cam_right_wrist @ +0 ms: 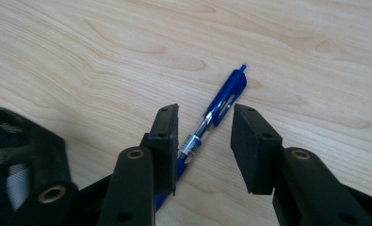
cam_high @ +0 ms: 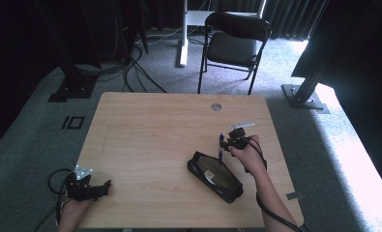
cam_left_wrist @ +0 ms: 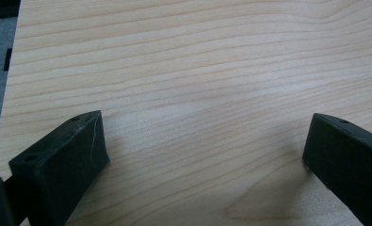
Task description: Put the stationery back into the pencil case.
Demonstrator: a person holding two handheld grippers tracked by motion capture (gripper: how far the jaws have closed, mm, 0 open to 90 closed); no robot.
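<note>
blue pen between parted jaws beside a black case

the pen (cam_right_wrist: 211, 123) is a blue click pen with a blue clip, a clear stretch of barrel showing a silver band, and its push button pointing away from the camera in the right gripper view. it lies flat on the pale wooden table (cam_high: 145, 130), whose grain runs in long wavy lines; a round grommet hole (cam_high: 216, 107) sits near the far edge. grey carpet, a black folding chair (cam_high: 233, 41) and loose cables lie beyond. the right gripper (cam_right_wrist: 206, 134) has its jaws apart, one on each side of the pen, the near jaw just beside the barrel, not clamped. a black case (cam_high: 214, 176) lies just beside the pen. the left gripper (cam_high: 104, 187) rests at the table's near left corner, jaws wide apart over bare wood, well apart from the pen
</note>
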